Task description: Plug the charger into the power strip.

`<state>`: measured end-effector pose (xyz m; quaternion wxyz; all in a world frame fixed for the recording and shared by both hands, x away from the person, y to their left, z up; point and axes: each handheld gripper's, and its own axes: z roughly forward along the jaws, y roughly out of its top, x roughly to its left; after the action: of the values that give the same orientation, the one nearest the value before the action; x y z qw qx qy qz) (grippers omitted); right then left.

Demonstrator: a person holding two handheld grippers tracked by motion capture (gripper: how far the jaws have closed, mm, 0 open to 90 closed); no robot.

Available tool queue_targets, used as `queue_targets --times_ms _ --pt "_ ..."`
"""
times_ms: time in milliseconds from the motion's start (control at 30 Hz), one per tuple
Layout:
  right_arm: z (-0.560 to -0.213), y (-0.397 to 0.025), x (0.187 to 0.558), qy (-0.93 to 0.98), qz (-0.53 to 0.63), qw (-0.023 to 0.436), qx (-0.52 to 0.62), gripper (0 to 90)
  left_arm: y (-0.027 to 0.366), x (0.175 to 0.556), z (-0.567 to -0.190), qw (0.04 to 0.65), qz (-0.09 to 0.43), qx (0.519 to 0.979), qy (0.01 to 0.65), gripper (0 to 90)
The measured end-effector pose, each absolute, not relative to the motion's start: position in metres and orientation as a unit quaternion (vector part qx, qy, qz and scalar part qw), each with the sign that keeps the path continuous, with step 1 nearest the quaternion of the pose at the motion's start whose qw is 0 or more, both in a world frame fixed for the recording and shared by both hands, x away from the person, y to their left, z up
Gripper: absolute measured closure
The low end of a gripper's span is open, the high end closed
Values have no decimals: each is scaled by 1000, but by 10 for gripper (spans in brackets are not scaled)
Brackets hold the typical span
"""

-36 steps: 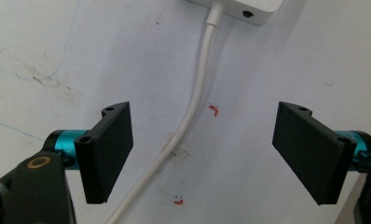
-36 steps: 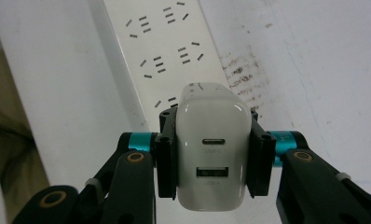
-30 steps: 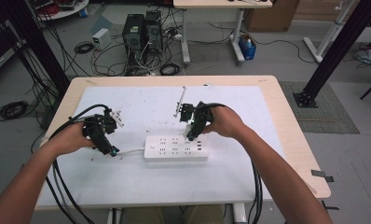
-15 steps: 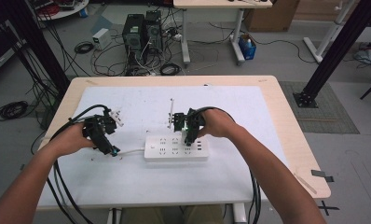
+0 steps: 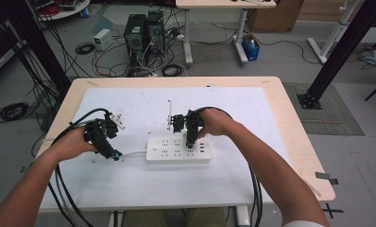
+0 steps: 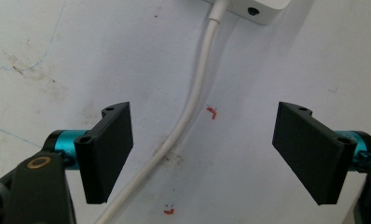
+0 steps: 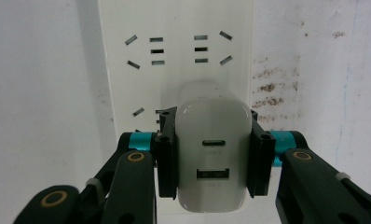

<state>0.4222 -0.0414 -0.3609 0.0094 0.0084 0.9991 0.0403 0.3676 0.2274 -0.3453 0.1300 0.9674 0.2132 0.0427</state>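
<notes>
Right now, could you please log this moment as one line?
left gripper: open, straddling white cord | right gripper: shut on white charger, over power strip

Beyond the surface [image 5: 290, 123], far from either tool, two black computer towers [image 5: 143, 33] stand on the grey floor [image 5: 280, 61] amid tangled cables [image 5: 115, 56], with a blue container [image 5: 250, 48] by a white desk leg [image 5: 242, 28].

Grey floor [image 5: 280, 61], tangled cables [image 5: 124, 56], computer towers [image 5: 143, 30] beyond the wooden table [image 5: 299, 142].
</notes>
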Motion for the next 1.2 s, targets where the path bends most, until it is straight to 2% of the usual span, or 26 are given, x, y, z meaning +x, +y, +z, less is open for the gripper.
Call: queue_targets --times_ms 200,833,867,900,933,1067,1133,1200 --pt "-362 -43 428 999 51 -11 13 630 229 366 -350 145 36 964 222 203" --pt "-369 -53 424 996 92 0 16 615 231 364 -347 161 50 959 228 203" --pt "-369 -54 424 995 98 -3 29 561 232 364 -347 159 51 959 227 203" --pt "-370 -56 427 993 106 -3 46 433 233 364 -347 156 51 960 227 203" --pt "-369 -59 432 991 115 -9 69 371 233 364 -347 156 52 959 230 204" --pt "-357 -69 444 978 161 -32 125 217 236 364 -344 175 54 954 236 203" --pt "-352 -73 448 973 172 -43 145 212 235 363 -344 187 56 949 246 203" --pt "-349 -75 450 970 170 -36 168 145 236 365 -343 182 55 952 242 204"
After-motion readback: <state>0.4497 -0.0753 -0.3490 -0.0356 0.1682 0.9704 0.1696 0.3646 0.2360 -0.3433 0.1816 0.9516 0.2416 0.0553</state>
